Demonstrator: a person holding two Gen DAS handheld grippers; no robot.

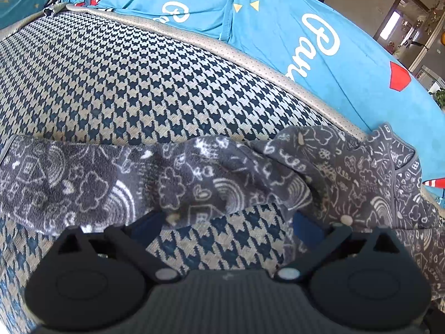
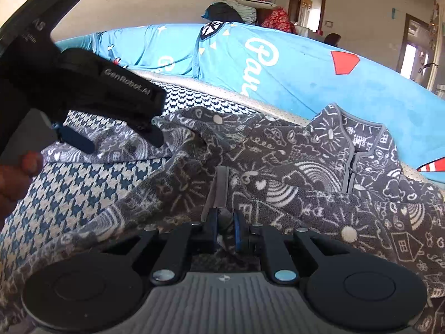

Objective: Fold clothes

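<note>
A grey fleece top (image 2: 292, 167) with white doodle print lies spread on a houndstooth sofa cushion (image 2: 83, 189), its zip collar (image 2: 350, 164) at the right. My right gripper (image 2: 225, 226) is shut on a fold of the top beside a grey ribbed edge band (image 2: 221, 186). In the left wrist view one sleeve (image 1: 83, 183) stretches across the cushion (image 1: 139, 78). My left gripper (image 1: 224, 224) is open, its blue pads (image 1: 144, 224) at the sleeve's near edge, with a flap of fleece hanging between them. The right wrist view shows the left gripper (image 2: 119, 142) over that sleeve.
A bright blue cover (image 1: 319, 50) with white lettering drapes the sofa back behind the cushion. A person's hand (image 2: 16, 172) holds the left gripper's handle at the left edge. Beyond the sofa are a room wall, doorways (image 2: 306, 5) and piled bedding (image 2: 230, 11).
</note>
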